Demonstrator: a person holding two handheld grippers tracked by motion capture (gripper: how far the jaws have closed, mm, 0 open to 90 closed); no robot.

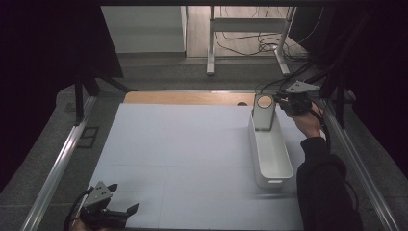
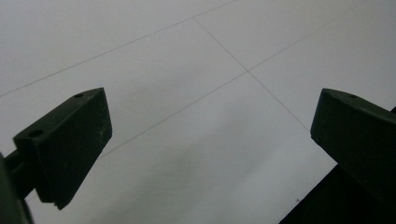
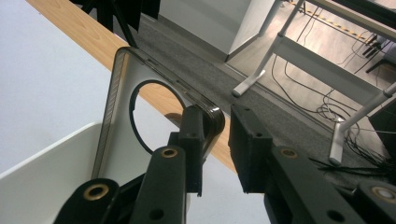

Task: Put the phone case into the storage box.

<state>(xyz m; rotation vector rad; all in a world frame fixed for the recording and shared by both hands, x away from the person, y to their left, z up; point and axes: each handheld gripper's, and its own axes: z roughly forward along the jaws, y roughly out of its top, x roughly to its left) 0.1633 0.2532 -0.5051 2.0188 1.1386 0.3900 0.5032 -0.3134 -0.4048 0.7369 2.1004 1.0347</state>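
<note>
A clear phone case [image 1: 263,111] with a round hole stands upright, leaning in the far end of a long white bin [image 1: 269,180] at the table's right side. My right gripper [image 1: 279,100] reaches it from the right. In the right gripper view the case's [image 3: 119,116] upper corner lies between the jaws of that gripper [image 3: 218,115]; the left jaw lies against the edge, while a gap separates the right jaw from it. The bin's wall [image 3: 46,163] shows below. My left gripper [image 1: 124,198] rests at the near left of the table, open [image 2: 210,135] over the white surface with nothing between its jaws.
A wooden strip [image 1: 187,98] runs along the table's far edge. Beyond it stand a white desk frame [image 1: 211,43] and loose cables [image 1: 260,45] on the floor. A metal rail [image 1: 57,163] borders the table's left side. A dark sleeve [image 1: 322,187] lies beside the bin.
</note>
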